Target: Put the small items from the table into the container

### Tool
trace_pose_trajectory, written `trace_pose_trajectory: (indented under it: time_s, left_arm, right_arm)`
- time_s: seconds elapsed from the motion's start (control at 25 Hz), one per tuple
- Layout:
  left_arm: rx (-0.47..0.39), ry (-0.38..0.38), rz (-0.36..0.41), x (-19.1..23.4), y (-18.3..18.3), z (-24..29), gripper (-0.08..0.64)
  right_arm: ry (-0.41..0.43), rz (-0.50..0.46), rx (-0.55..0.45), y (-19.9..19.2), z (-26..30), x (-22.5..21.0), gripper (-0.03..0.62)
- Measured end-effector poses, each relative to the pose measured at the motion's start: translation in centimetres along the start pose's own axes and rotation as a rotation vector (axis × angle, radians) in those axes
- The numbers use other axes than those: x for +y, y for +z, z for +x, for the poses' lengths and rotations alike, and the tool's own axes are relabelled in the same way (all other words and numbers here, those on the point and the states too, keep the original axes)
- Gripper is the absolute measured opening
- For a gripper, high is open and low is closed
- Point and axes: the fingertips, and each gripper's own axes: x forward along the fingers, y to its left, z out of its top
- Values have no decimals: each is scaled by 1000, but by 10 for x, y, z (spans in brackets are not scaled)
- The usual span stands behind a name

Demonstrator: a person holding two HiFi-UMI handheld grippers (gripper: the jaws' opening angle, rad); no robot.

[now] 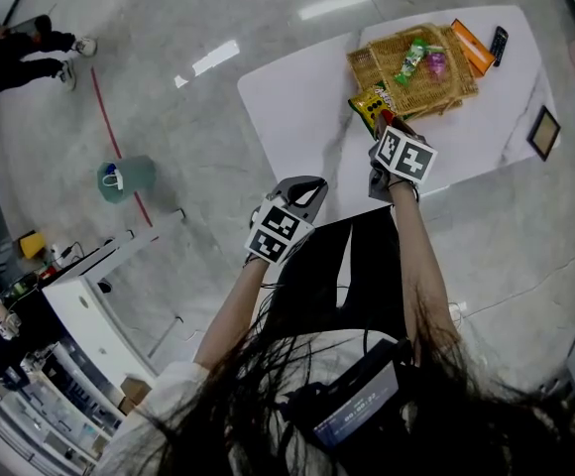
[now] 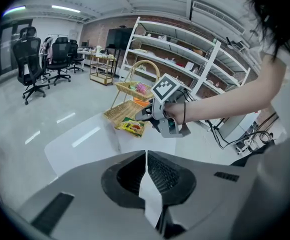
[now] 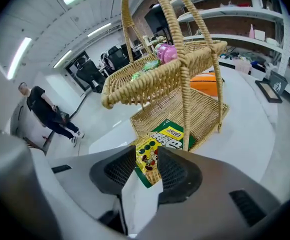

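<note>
The snack packet (image 1: 370, 103) lies, in the head view, on the near-left corner of the wicker basket (image 1: 436, 87)'s lower tray on the white table (image 1: 287, 107); the right gripper (image 1: 385, 127) is right at its near end and the left gripper (image 1: 307, 186) hangs back by the table's near edge, so the right hand is plainly the nearer. In the left gripper view that gripper's jaws are pressed together on nothing, with the packet (image 2: 131, 127) far ahead of them. In the right gripper view the jaws stand apart with the packet's (image 3: 167, 134) near end between their tips and neither pad appears to press on it — its long axis runs straight away from the jaws, into the tray.
</note>
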Motion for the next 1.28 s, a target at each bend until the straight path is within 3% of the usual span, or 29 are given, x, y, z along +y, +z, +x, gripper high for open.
trace_pose_trajectory:
  time_s: [0.56,0.76,1.04,1.28]
  left_arm:
    - [-22,-20,47,-7,9,-17,11]
    - [-42,-17,28,-15,7,-35,11]
    - [-140,4,-8,-27,27,-79,11]
    - [-160,0,-23,-42,15,-108,11]
  right_arm:
    - [98,0,-56,-9,-72,16,107]
    - [112,-2,-76,-19,-116,19,86]
    - [129,14,-114,-28,-185,36,61]
    - [167,20,-134,-46,-230,64,46]
